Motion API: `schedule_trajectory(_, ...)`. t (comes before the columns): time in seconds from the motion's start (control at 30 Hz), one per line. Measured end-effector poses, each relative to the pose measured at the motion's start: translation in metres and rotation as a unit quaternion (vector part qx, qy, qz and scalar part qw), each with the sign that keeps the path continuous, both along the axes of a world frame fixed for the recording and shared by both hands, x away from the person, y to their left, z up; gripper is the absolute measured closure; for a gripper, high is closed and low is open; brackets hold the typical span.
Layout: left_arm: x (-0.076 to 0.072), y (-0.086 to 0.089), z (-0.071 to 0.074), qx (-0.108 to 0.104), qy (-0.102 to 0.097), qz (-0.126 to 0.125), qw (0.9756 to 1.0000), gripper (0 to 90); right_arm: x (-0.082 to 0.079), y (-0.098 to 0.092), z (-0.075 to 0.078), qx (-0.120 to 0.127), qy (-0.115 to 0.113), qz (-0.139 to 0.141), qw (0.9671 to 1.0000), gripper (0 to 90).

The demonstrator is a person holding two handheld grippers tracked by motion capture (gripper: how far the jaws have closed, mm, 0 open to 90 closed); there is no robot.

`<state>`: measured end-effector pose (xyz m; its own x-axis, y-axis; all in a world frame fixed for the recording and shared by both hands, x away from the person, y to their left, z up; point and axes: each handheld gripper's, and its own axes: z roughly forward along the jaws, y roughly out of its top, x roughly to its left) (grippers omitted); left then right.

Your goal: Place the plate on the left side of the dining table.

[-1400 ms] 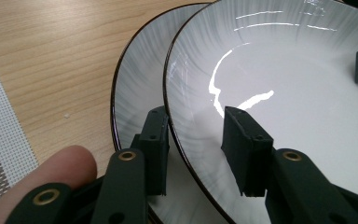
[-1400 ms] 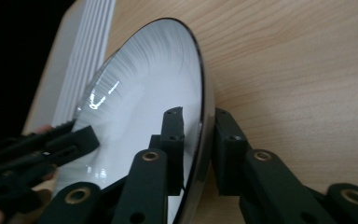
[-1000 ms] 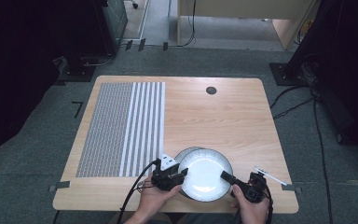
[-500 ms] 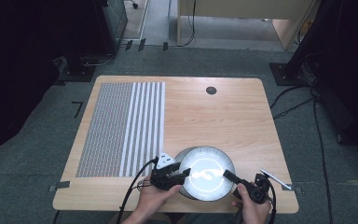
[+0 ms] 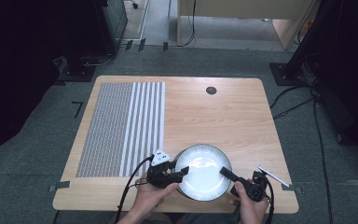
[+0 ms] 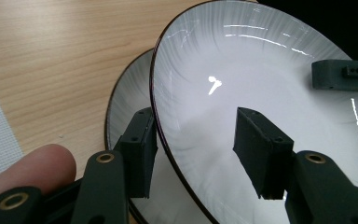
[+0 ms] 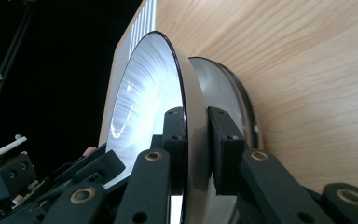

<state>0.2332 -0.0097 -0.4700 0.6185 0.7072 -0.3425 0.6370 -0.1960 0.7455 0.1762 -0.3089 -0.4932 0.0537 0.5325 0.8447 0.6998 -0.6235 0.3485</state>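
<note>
Two white plates with dark rims sit stacked near the table's front edge. The top plate (image 5: 203,172) (image 6: 261,70) (image 7: 144,88) is raised off the lower plate (image 6: 126,102) (image 7: 228,88). My right gripper (image 5: 225,171) (image 7: 196,116) is shut on the top plate's right rim, one pad on each face. My left gripper (image 5: 179,173) (image 6: 193,126) straddles the left rim. Its jaws have just been opening, and the inner pad stands apart from the plate's face. The right gripper's jaw (image 6: 345,74) shows at the far rim.
A grey and white striped placemat (image 5: 121,126) covers the left part of the wooden table (image 5: 223,116). A round black grommet (image 5: 211,90) sits near the far edge. A thin white stick (image 5: 272,176) lies by the right hand. Cables run across the floor.
The left gripper's jaws have spread apart at the top plate's left rim. Both hands and the plates have stayed where they were.
</note>
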Motion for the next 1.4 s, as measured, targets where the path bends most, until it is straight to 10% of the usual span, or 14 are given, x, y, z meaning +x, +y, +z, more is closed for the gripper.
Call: schedule_trajectory(1.4,0.026,0.09,0.032,-0.015,-0.001,0.095,0.9954,53.0,0.072,0.084,0.04,0.003,-0.004,0.07,0.9976,77.6)
